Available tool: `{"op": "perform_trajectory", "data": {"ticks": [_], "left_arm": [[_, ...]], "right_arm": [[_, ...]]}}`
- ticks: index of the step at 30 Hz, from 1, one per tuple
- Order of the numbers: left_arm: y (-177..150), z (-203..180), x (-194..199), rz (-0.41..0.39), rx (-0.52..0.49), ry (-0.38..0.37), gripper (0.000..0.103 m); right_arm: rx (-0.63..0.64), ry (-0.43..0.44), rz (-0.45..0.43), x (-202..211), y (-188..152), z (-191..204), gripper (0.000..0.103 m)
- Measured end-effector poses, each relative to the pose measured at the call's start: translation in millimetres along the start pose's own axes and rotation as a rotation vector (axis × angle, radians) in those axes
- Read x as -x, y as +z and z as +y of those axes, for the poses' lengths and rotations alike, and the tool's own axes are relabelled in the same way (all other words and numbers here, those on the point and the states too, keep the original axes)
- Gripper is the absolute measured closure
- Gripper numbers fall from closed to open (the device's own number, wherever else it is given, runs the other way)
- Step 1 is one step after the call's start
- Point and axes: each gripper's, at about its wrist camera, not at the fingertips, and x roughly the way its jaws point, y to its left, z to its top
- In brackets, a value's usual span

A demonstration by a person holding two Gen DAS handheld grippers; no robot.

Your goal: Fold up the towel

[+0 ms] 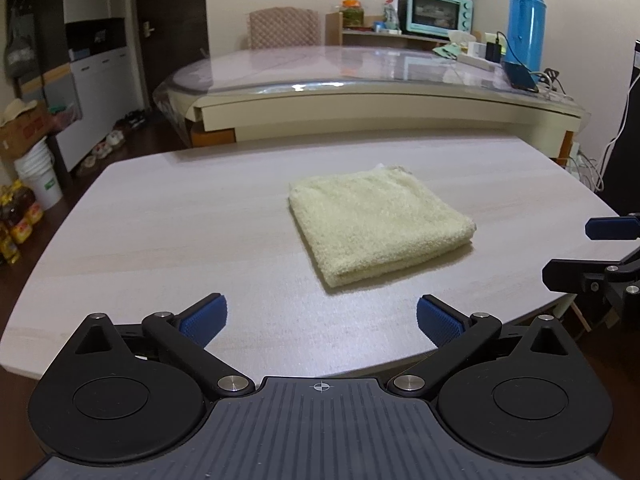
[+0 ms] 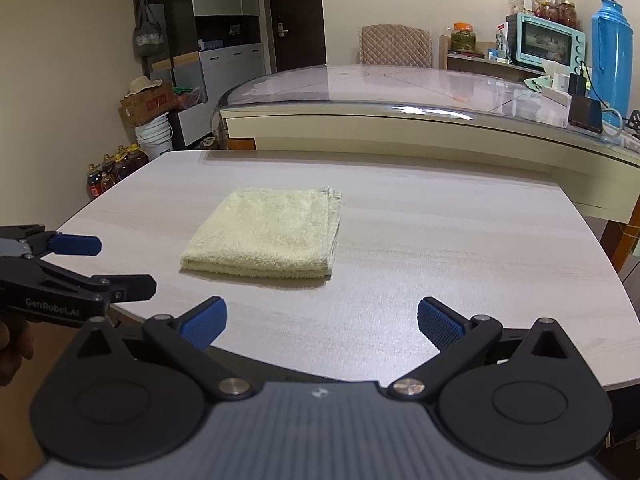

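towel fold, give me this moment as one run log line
towel: folded square, flat on table | left gripper: jaws open, empty, short of towel | right gripper: jaws open, empty | contact: none

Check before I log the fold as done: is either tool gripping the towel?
No: the folded towel lies alone on the table, apart from both open tools.

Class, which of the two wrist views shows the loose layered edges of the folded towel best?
The right wrist view: the towel shows its stacked open edges down its right side and a frayed far corner. The left wrist view shows the same towel mostly by its top and rounded folded edges; the open edges are barely visible.
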Motion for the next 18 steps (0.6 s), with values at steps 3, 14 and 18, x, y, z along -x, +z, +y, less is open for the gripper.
{"op": "perform_trajectory", "data": {"ticks": [3, 14, 18], "left_arm": [[-0.1, 0.4, 0.3, -0.001, 0.004, -0.001, 0.000], [3.5, 2.4, -3.5, 0.001, 0.014, 0.011, 0.000], [4.8, 1.9, -4.5, 0.002, 0.014, 0.012, 0.000]], "right_arm": [[0.002, -0.004, 0.003, -0.6, 0.5, 0.7, 0.000], [-0.006, -0.003, 0.016, -7.1, 0.3, -0.7, 0.000], [-0.007, -0.002, 0.021, -9.7, 0.3, -1.8, 0.000]]}}
